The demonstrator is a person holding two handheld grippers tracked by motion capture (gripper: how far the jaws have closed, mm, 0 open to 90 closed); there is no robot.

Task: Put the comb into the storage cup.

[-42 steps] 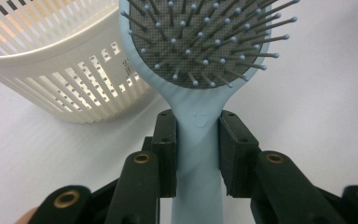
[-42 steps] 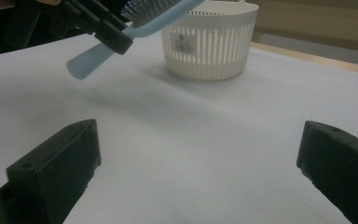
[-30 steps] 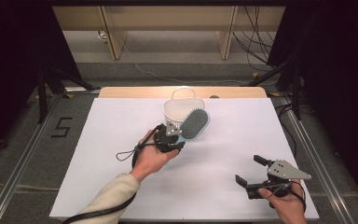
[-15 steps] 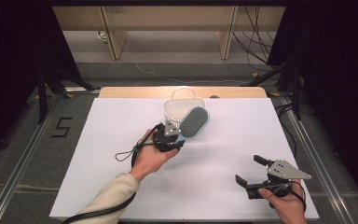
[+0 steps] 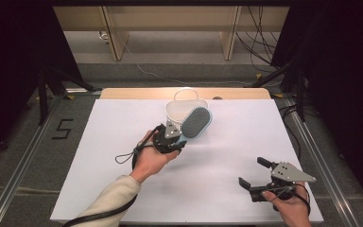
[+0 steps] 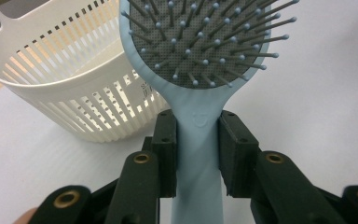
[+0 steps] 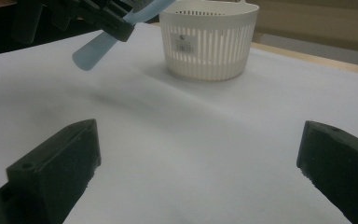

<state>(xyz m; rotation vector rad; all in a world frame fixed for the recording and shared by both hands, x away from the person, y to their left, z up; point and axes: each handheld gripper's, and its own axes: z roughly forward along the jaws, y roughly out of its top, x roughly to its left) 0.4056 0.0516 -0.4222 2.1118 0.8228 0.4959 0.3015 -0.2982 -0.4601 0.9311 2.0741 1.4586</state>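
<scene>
My left gripper (image 5: 176,138) (image 6: 197,154) is shut on the handle of a light blue hairbrush (image 5: 196,123) (image 6: 200,60). It holds the brush above the table, bristles up. The brush head hangs beside the near right wall of a white slotted basket (image 5: 183,107) (image 6: 70,93) (image 7: 209,39) that stands at the back middle of the white table (image 5: 123,142). In the right gripper view the brush handle (image 7: 98,49) sticks out of the left gripper's jaws at upper left. My right gripper (image 5: 254,172) (image 7: 198,158) rests near the front right of the table, open, nothing between its jaws.
A black cable (image 5: 123,156) trails from the left gripper across the table. A wooden strip (image 5: 142,93) runs along the table's far edge behind the basket. Dark floor and metal rails (image 5: 23,156) flank the table on both sides.
</scene>
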